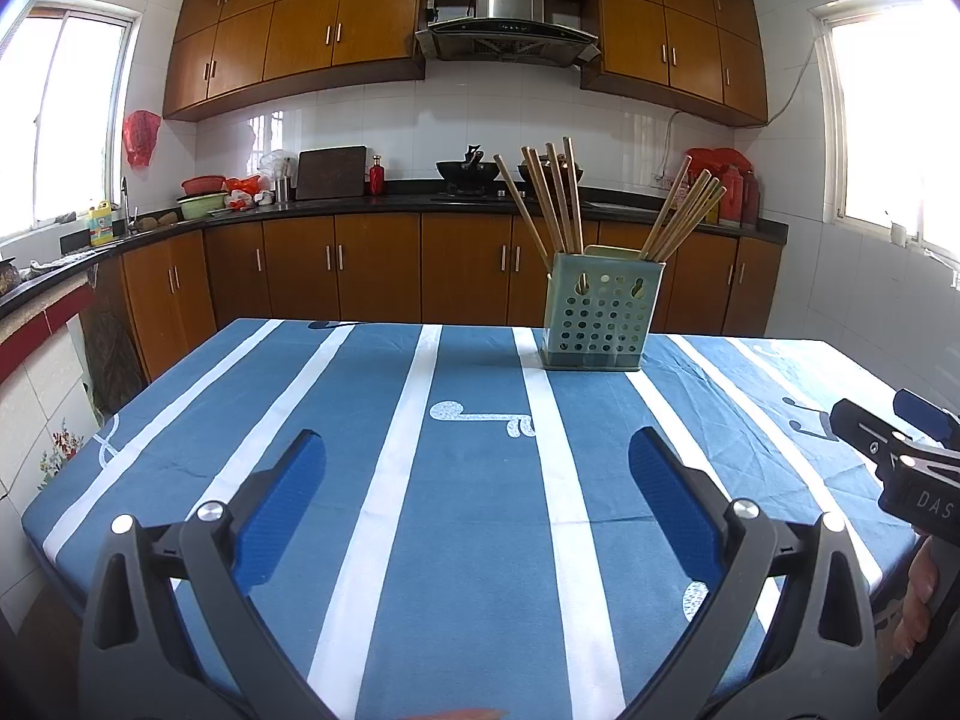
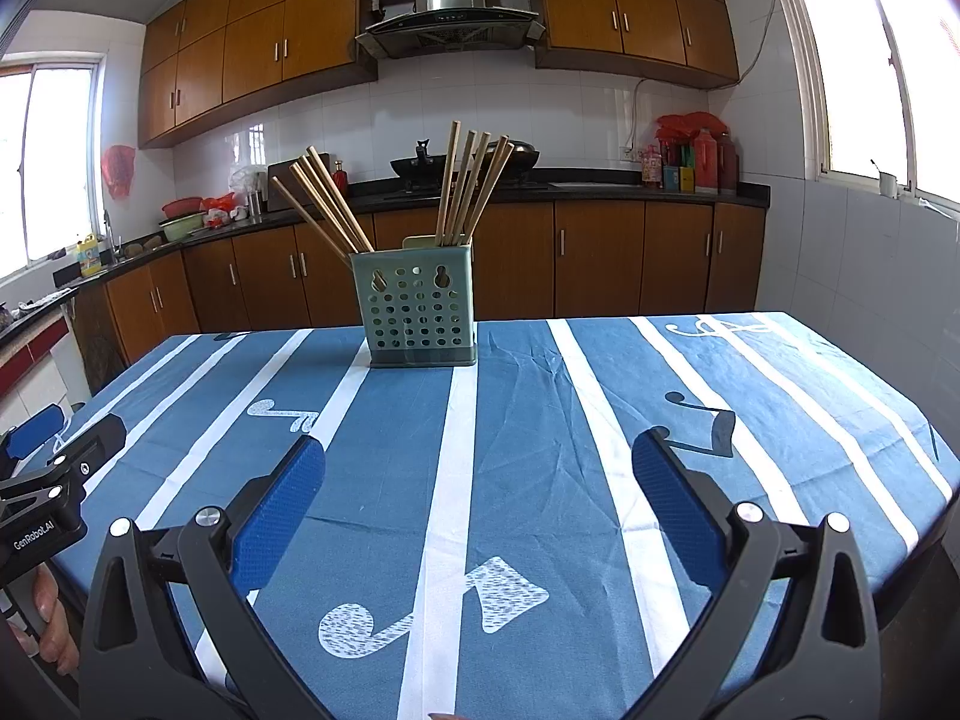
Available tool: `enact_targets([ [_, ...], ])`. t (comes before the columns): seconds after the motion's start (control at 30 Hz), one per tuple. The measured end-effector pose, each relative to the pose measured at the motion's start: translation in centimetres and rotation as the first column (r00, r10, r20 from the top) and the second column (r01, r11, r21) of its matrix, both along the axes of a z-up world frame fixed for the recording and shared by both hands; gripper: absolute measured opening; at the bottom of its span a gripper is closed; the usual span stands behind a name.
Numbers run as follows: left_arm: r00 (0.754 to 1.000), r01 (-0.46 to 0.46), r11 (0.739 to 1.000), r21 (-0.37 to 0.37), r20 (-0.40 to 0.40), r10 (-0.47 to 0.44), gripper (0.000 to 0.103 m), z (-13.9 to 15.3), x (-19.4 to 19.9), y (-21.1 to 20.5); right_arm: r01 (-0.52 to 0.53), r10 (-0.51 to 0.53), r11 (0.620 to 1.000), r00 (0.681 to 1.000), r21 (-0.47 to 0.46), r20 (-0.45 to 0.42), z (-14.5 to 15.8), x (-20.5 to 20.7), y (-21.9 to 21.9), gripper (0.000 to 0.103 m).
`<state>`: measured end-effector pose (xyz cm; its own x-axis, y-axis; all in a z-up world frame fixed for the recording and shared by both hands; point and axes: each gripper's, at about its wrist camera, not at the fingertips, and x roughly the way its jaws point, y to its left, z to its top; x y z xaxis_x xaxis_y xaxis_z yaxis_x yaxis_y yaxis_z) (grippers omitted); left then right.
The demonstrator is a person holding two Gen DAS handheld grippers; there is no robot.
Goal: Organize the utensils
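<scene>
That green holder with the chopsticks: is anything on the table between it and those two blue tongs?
Nothing visible. The green holder stands alone on the striped tablecloth, chopsticks upright inside. Both the right tongs and left tongs are open and empty, with only bare cloth ahead of them.

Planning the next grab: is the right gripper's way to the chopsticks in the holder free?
Probably yes: the right gripper is open, and only bare tablecloth lies before the holder and its chopsticks.

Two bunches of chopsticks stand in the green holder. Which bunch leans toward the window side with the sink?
The left bunch in the green holder: it tilts left toward the sink, while the right bunch stands more nearly upright.
</scene>
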<state>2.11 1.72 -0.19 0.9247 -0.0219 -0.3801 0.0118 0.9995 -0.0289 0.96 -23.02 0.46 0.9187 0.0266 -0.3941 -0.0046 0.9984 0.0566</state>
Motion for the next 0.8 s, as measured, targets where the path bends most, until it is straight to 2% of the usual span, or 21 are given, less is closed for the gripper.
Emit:
enact_targets([
  [0.8,1.0,0.002,1.0,0.0,-0.002,-0.002,0.099,-0.04,-0.02,-0.12,0.001,-0.001,1.0,1.0,0.0,-0.001,-0.06,0.05,0.01,0.101],
])
